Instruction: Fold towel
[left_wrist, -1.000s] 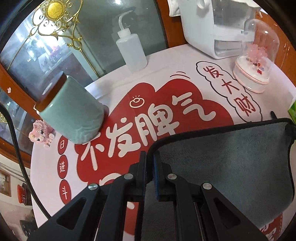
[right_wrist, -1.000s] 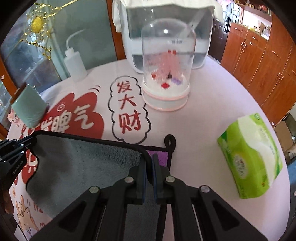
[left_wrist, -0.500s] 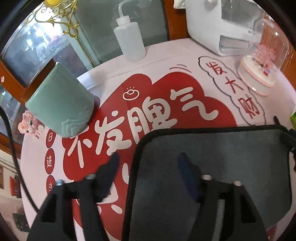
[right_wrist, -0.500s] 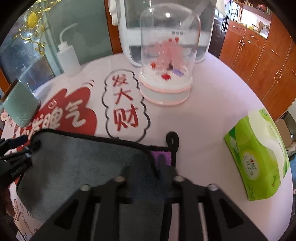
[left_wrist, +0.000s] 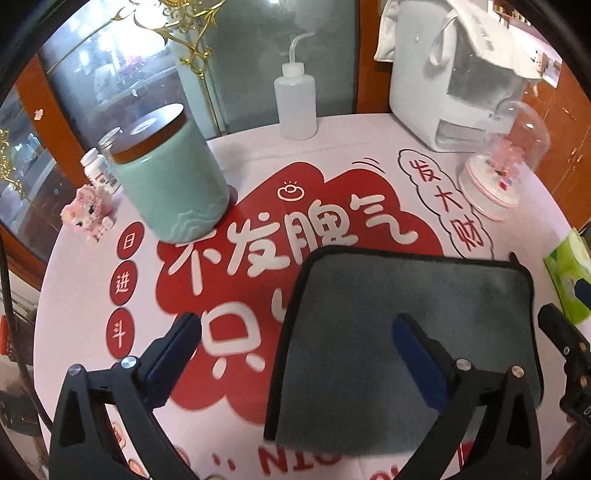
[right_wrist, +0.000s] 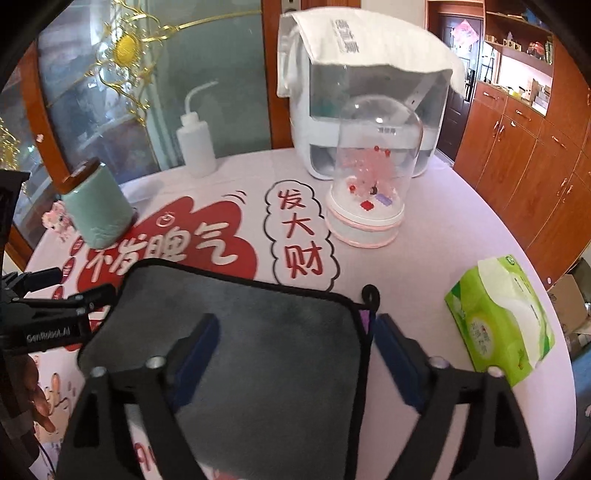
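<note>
Left gripper: jaws spread wide, nothing held; the grey microfibre towel with black piped edge is seen flat on the printed tablecloth, its left hem between the fingers. Right gripper: likewise open, the towel's right hem and hanging loop just inside the right finger. Towel judged soft, light, limp; best pinched at piped corners.
</note>
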